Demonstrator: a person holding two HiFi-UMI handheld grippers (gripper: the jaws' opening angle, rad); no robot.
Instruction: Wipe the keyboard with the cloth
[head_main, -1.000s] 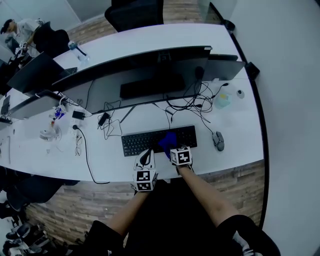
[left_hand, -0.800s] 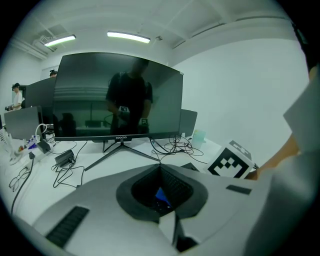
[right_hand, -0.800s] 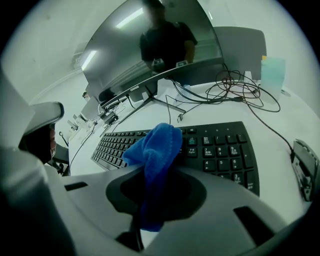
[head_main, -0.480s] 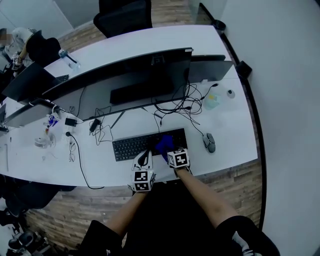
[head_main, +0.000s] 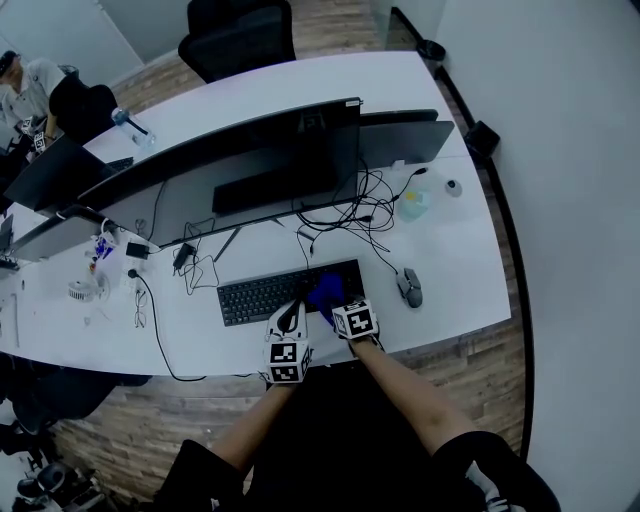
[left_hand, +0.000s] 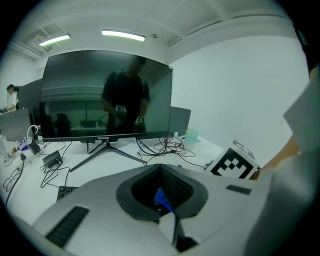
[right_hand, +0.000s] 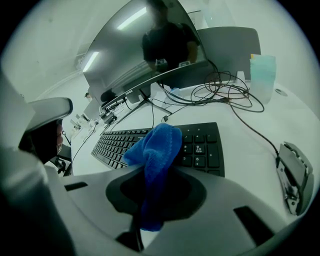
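— Start at the tips. What is the right gripper (right_hand: 152, 174) doing?

— Its fingers are clamped on the blue cloth (right_hand: 156, 144). The cloth is bunched into a thick, fuzzy roll that sticks out forward from the jaws and rests on the black keyboard (head_main: 262, 296), just left of the number pad (right_hand: 202, 150).

— And the left gripper (left_hand: 160, 169)?

— Jaws together, with nothing pinched in them. A sliver of blue shows through the hollow behind the tips. In the head view it sits at the keyboard's near edge, just left of the cloth.

— Anything different from a second ago?

— Both grippers have slid a little toward the keyboard's right end, so the cloth now lies nearer that end. The head camera has also swung, so the whole desk (head_main: 455, 270) sits further left in the picture.

— How does the keyboard look?

— Full-size, flat, lying roughly parallel to the desk's front edge, in front of the dark monitor (left_hand: 107, 95). A grey mouse (head_main: 409, 289) lies to its right, apart from it.

— Any containers?

— A pale translucent cup (right_hand: 262, 71) stands behind the tangle of cables (right_hand: 225, 91), near the monitor's right end. I cannot tell what is in it.
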